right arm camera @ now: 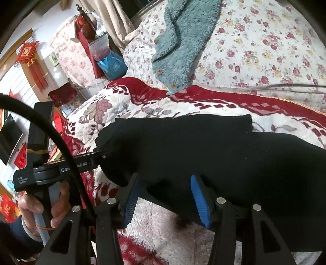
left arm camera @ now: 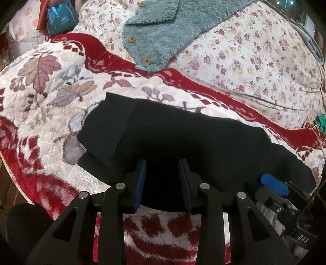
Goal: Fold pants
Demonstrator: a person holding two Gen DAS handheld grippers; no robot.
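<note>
Black pants (left arm camera: 183,138) lie on a red and white plush blanket (left arm camera: 51,114) spread over the bed, stretched lengthwise along the blanket's near edge, folded into a long band. One end, with a layered flap, points toward the left edge of the bed; the other end runs off toward the right.

Left gripper (left arm camera: 163,183): jaws spread, blue pads (left arm camera: 140,187) standing apart with the near edge of the pants between them. Contact between the pads and the cloth cannot be confirmed.

Right gripper (right arm camera: 167,195): jaws spread, blue pads (right arm camera: 200,201) well apart, with the near edge of the pants lying between them; no pinch is visible. In the right wrist view the left gripper (right arm camera: 101,156) reaches into the left end of the pants, its tips hidden by cloth, and the person's left hand (right arm camera: 40,208) holds its handle.

Beyond the blanket's far edge lies a floral quilt (left arm camera: 254,61), with a teal fleece garment (left arm camera: 163,32) bearing wooden buttons resting on it. A blue bag (left arm camera: 61,18) stands past the far left corner of the bed
</note>
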